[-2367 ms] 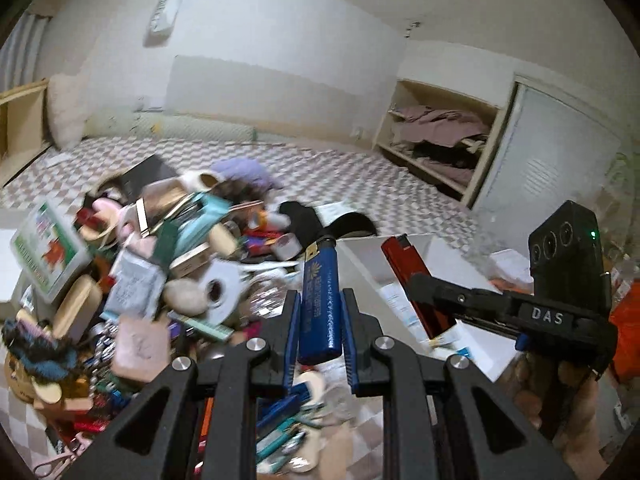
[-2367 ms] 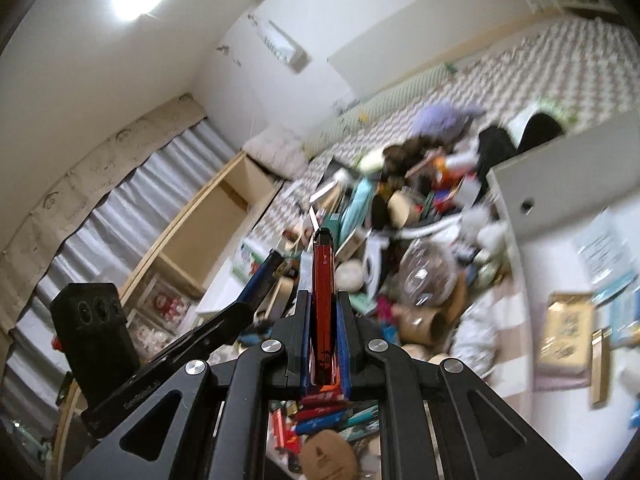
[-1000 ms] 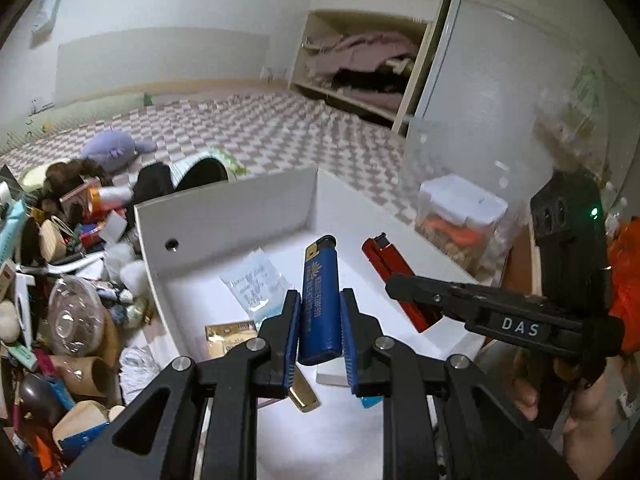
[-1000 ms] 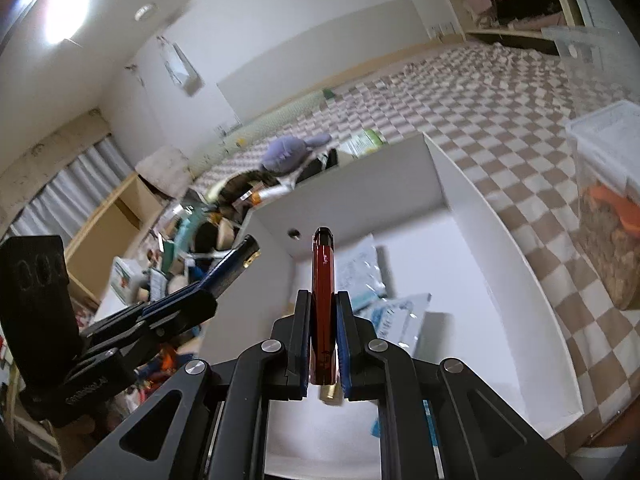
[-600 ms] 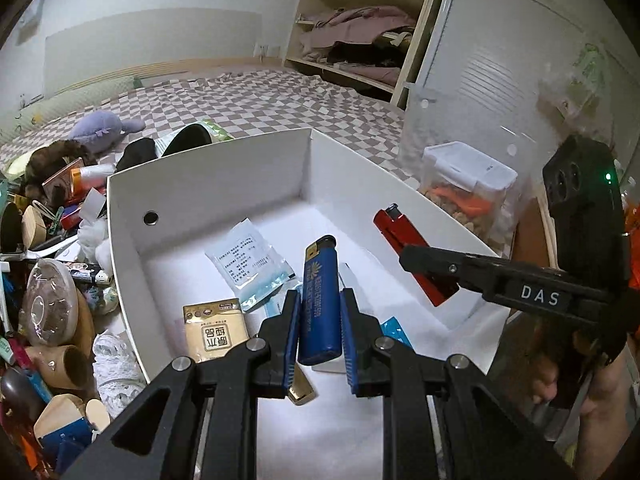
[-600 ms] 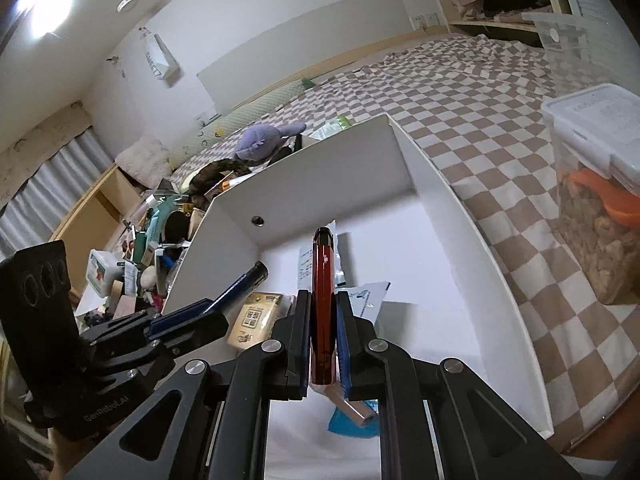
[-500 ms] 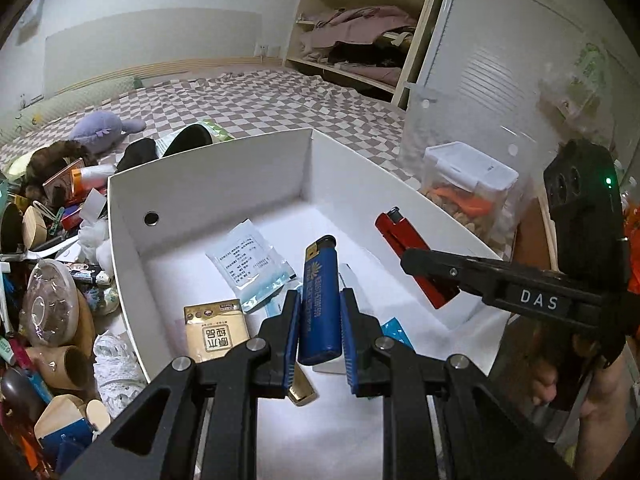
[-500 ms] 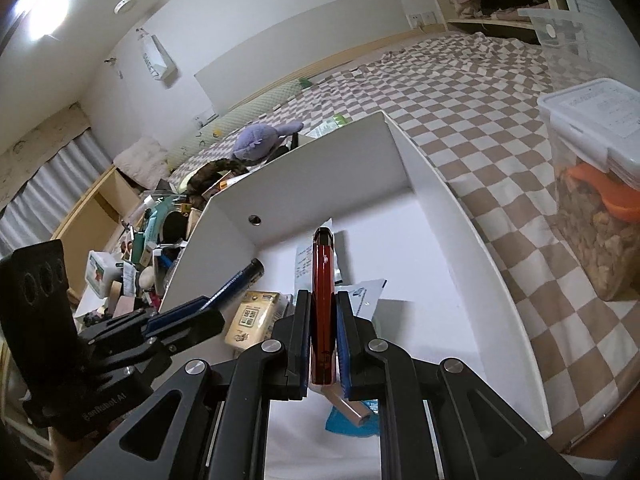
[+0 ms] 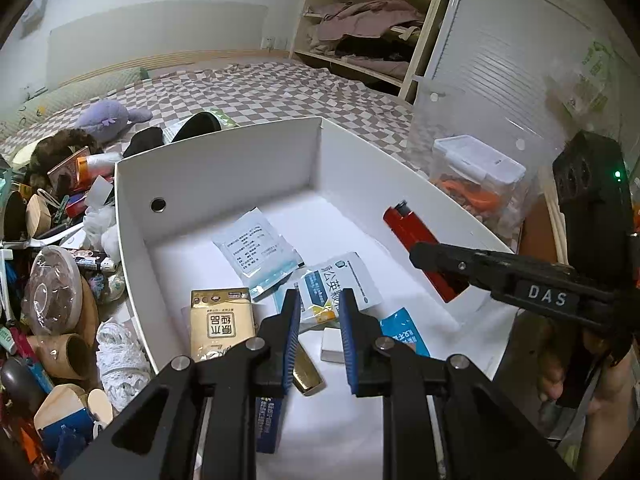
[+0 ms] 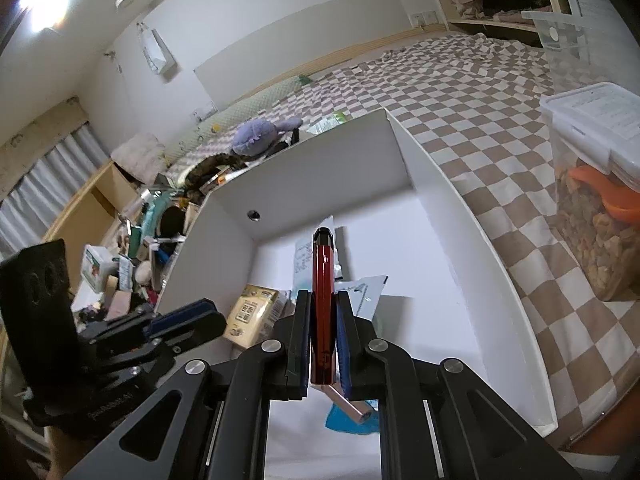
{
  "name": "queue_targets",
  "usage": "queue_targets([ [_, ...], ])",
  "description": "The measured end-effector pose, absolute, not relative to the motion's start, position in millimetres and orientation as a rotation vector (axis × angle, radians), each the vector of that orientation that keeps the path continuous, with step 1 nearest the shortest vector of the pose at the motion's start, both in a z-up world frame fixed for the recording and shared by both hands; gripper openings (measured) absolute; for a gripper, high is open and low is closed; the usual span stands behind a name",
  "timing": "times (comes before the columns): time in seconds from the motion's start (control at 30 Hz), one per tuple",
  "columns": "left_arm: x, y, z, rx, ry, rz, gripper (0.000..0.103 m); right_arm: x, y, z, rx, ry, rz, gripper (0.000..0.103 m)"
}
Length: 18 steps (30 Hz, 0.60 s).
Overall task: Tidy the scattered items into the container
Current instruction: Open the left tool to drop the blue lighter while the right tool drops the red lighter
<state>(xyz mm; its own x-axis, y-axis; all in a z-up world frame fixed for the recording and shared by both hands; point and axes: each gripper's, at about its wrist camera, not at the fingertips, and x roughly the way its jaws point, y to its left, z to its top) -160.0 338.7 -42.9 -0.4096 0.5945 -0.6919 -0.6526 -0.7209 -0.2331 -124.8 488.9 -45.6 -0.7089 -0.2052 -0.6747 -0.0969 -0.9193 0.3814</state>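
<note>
A white open box holds sachets, a gold packet and a gold tube. My left gripper is open above the box floor. The blue lighter lies below it on the box floor, partly hidden by the left finger. My right gripper is shut on a red lighter and holds it upright over the box; it shows in the left wrist view near the box's right wall. The left gripper shows in the right wrist view at the box's left wall.
A heap of scattered items lies left of the box: wooden cups, a clear lid, pens, lace. A clear lidded food tub stands right of the box. A checkered cloth covers the surface behind.
My left gripper has opened and the blue lighter has dropped onto the box floor. The right gripper still holds the red lighter, a little lower into the box.
</note>
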Motion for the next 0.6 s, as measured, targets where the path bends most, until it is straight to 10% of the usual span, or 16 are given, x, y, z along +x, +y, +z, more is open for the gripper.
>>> queue_targets([
  [0.2, -158.7, 335.4, -43.3, -1.025, 0.091, 2.156, 0.02, -125.1, 482.7, -44.1, 1.213, -0.55, -2.805, 0.013],
  [0.37, -154.1, 330.6, -39.2, -1.01, 0.087, 2.195, 0.069, -119.1, 474.3, -38.2, 1.204, -0.473, -2.848, 0.014],
  [0.4, -152.8, 329.0, -37.5, -1.002, 0.085, 2.209, 0.072, -116.7, 472.6, -37.1, 1.195, -0.46, -2.86, 0.018],
  [0.47, -152.1, 324.8, -35.0, -1.001, 0.075, 2.219, 0.075, -110.7, 468.5, -35.1, 1.171, -0.432, -2.888, 0.076],
  [0.6, -150.2, 310.4, -26.9, -0.983, 0.045, 2.269, 0.095, -99.3, 464.1, -30.4, 1.111, -0.394, -2.955, 0.082],
])
